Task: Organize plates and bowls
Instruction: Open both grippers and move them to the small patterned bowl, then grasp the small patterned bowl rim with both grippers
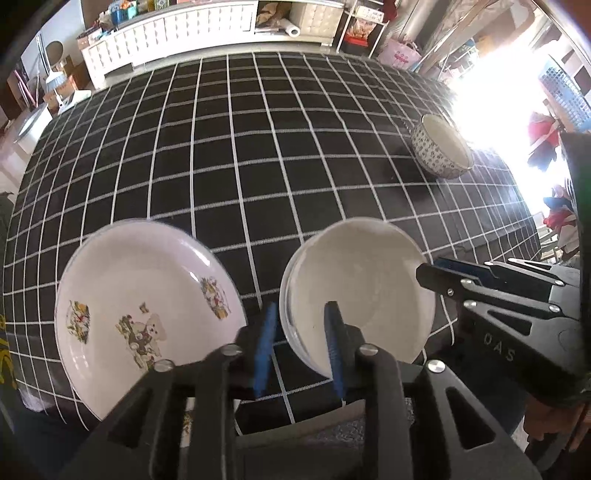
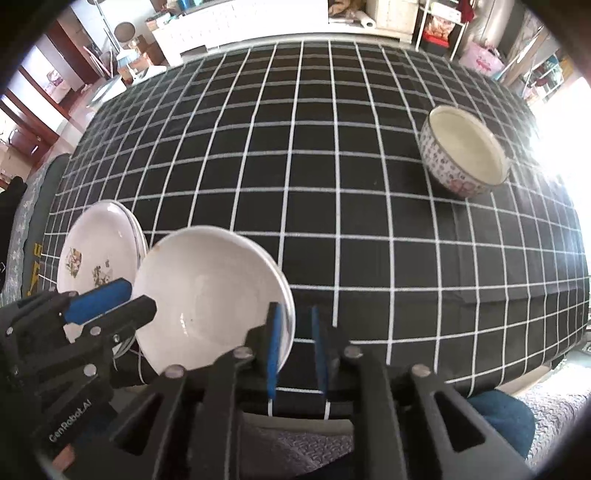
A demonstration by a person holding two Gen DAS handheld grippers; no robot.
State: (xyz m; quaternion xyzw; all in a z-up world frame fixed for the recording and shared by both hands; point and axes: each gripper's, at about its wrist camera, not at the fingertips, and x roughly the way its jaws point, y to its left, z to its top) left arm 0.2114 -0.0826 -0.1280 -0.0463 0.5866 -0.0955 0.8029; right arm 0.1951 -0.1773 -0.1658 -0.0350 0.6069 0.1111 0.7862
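A plain white bowl (image 1: pixel 362 291) sits at the table's near edge. Left of it lies a white plate with a bear print (image 1: pixel 147 310). My left gripper (image 1: pixel 301 343) is open, its fingers straddling the bowl's left rim. My right gripper (image 2: pixel 293 350) is open, its fingers straddling the bowl's right rim (image 2: pixel 288 314). In the right wrist view the bowl (image 2: pixel 207 295) fills the lower left, the plate (image 2: pixel 96 254) lies behind it, and the left gripper (image 2: pixel 110 302) shows at the left. The right gripper (image 1: pixel 443 275) shows in the left wrist view. A patterned bowl (image 1: pixel 441 147) stands far right (image 2: pixel 465 151).
A black tablecloth with a white grid (image 1: pixel 258 166) covers the table (image 2: pixel 332 184). White cabinets (image 1: pixel 184 33) and shelves stand behind it. Bright window glare washes out the right side.
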